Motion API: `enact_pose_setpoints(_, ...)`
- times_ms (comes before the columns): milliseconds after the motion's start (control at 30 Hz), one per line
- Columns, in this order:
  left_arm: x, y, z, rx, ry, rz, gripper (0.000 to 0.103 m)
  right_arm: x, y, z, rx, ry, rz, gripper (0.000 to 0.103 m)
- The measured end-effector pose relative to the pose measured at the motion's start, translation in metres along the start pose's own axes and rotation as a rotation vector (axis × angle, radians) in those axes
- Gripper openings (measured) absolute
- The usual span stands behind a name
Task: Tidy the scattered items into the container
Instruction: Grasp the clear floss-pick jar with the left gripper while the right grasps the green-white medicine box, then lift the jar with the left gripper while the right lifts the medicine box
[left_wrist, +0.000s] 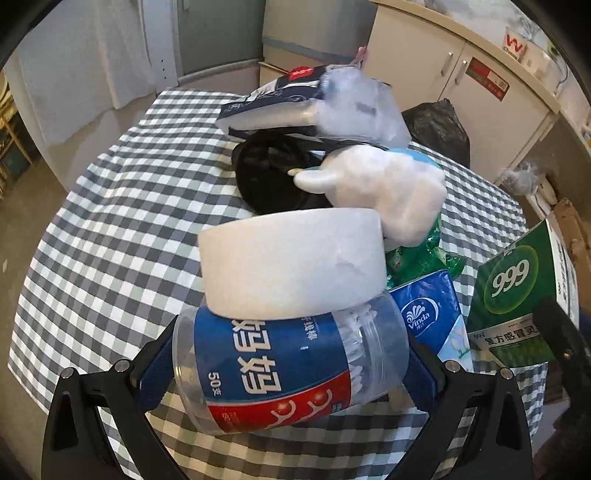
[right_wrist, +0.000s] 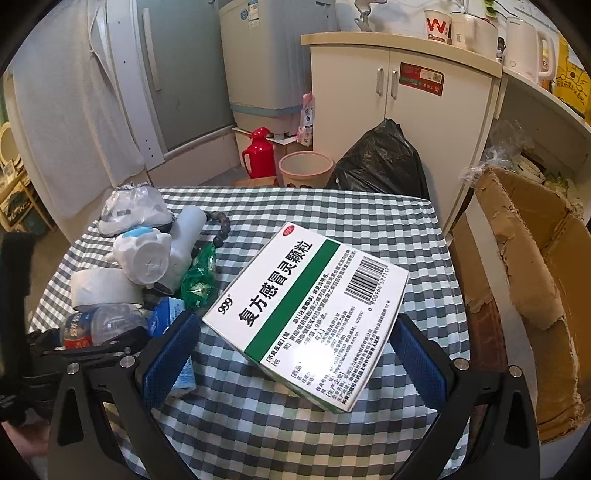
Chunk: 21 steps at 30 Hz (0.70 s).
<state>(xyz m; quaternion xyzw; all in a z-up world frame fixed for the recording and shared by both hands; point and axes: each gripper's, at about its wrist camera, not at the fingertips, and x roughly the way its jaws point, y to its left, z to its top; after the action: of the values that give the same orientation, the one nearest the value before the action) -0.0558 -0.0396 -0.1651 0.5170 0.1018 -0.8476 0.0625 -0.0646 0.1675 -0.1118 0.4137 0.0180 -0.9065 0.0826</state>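
Observation:
My left gripper (left_wrist: 291, 373) is shut on a clear cotton-swab jar (left_wrist: 273, 354) with a blue and red label, held on its side over the checked table (left_wrist: 110, 221). A white tape roll (left_wrist: 291, 258) lies against the jar's top. Behind it are a white plush toy (left_wrist: 388, 188), a dark round object (left_wrist: 273, 173) and a blue Vinda tissue pack (left_wrist: 432, 314). My right gripper (right_wrist: 295, 343) is shut on a white and green 999 medicine box (right_wrist: 306, 302), tilted above the cloth. An open cardboard box (right_wrist: 528, 266) stands right of the table.
A green snack packet (right_wrist: 199, 273), a dark bead string (right_wrist: 221, 229) and a grey wrapped bundle (right_wrist: 133, 210) lie in the left cluster. Beyond the table are a black rubbish bag (right_wrist: 380, 162), a pink bin (right_wrist: 304, 168), a red flask (right_wrist: 258, 151) and white cabinets (right_wrist: 424, 110).

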Motion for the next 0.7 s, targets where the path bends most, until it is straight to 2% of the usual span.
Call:
enact_pose_setpoints(233, -0.013, 0.005, -0.004, 0.018, -0.037, 0.003, 0.103, 0.010, -0.001, -0.001, 0.034, -0.002, -0.035, 0.103)
enact_pose_setpoints(433, -0.023, 0.011, -0.007, 0.034, -0.058, -0.010, 0.090, 0.016, 0.002, -0.002, 0.042, -0.013, -0.098, 0.103)
enact_pose_setpoints(600, -0.025, 0.018, -0.011, 0.034, -0.063, -0.034, 0.090, 0.018, -0.003, -0.004, 0.068, -0.014, -0.127, 0.103)
enact_pose_setpoints(700, -0.029, 0.021, -0.014, 0.041, -0.069, -0.044, 0.090, 0.014, -0.006, -0.006, 0.070, -0.026, -0.129, 0.096)
